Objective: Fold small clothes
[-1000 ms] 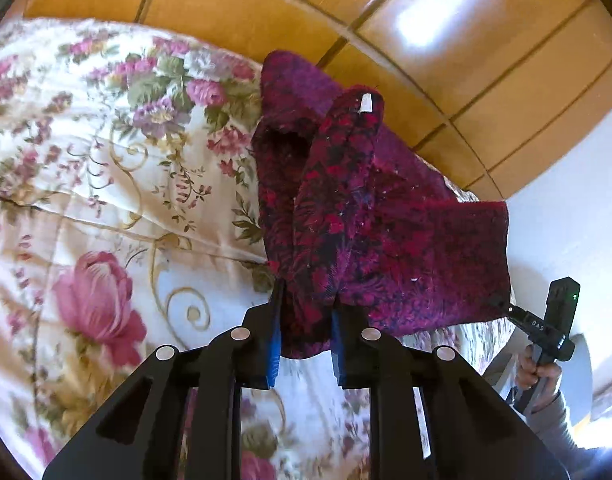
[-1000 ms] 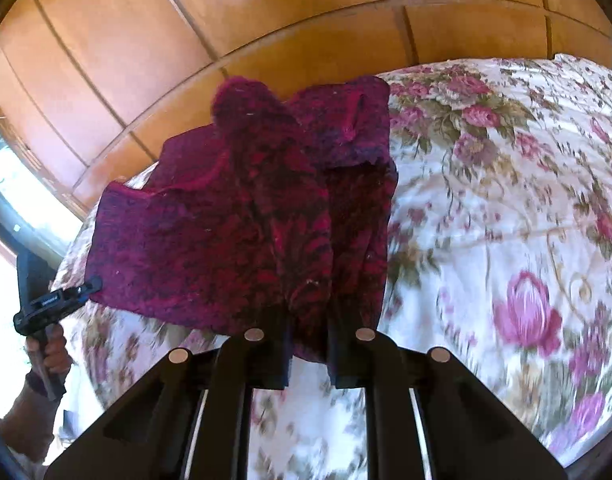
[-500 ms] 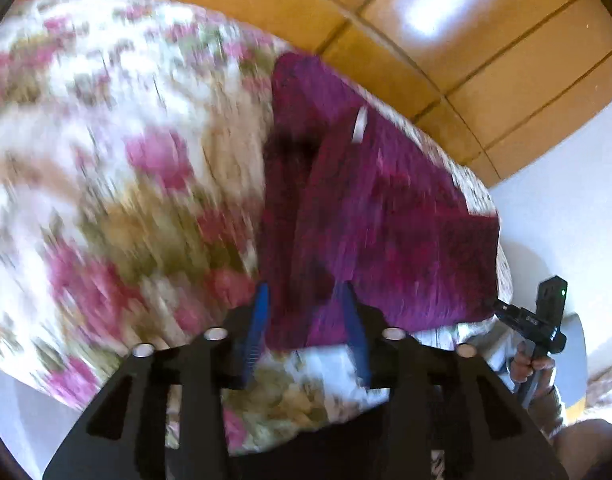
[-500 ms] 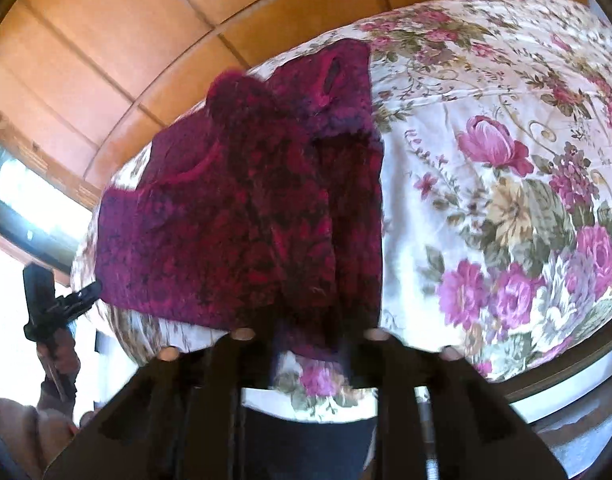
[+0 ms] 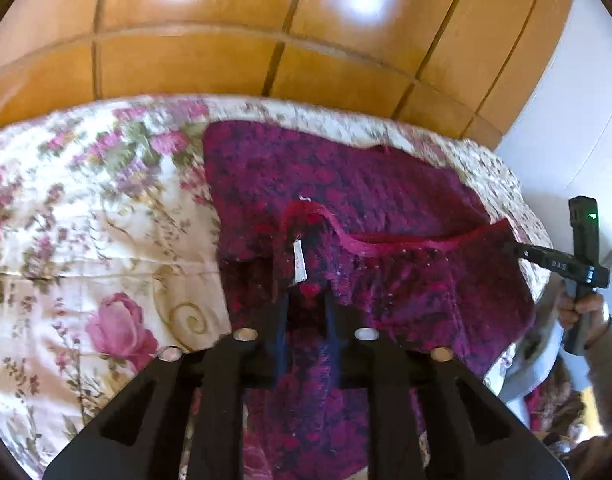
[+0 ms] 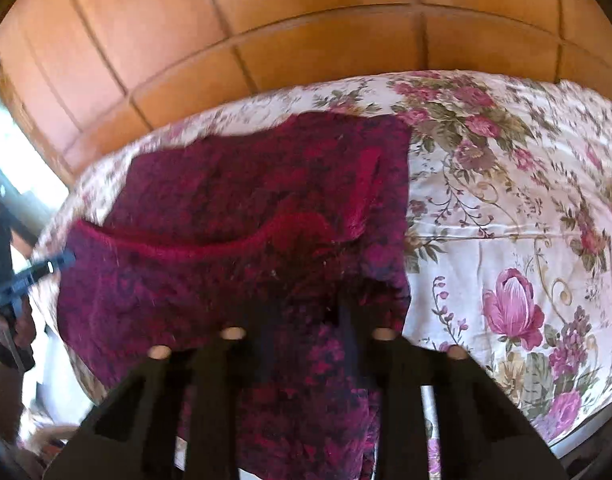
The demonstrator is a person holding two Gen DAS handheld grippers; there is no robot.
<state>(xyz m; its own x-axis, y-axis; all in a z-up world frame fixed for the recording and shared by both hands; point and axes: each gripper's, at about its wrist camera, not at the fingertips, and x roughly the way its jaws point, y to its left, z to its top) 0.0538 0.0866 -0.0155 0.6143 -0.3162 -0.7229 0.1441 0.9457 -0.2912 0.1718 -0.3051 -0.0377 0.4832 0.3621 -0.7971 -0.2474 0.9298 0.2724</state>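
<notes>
A dark red patterned knit garment (image 5: 345,184) lies on a floral bedspread (image 5: 86,216). My left gripper (image 5: 306,300) is shut on its near left corner, beside a white label (image 5: 299,260). The right gripper also shows at the right edge of the left wrist view (image 5: 517,249), at the garment's other corner. In the right wrist view the garment (image 6: 246,184) fills the middle, and my right gripper (image 6: 306,304) is shut on its near corner. The left gripper shows there at the left edge (image 6: 62,259). The held near part is lifted and hangs over the bed's front edge.
The bedspread continues to the right in the right wrist view (image 6: 505,208). A wooden panelled wall (image 5: 266,40) stands behind the bed. A white wall (image 5: 577,128) is at the right. A bright window (image 6: 10,152) is at the left in the right wrist view.
Both grippers have pulled back and lifted the garment's near edge toward me. The bunched upright fold has opened out, and the garment now spreads wider across the bed.
</notes>
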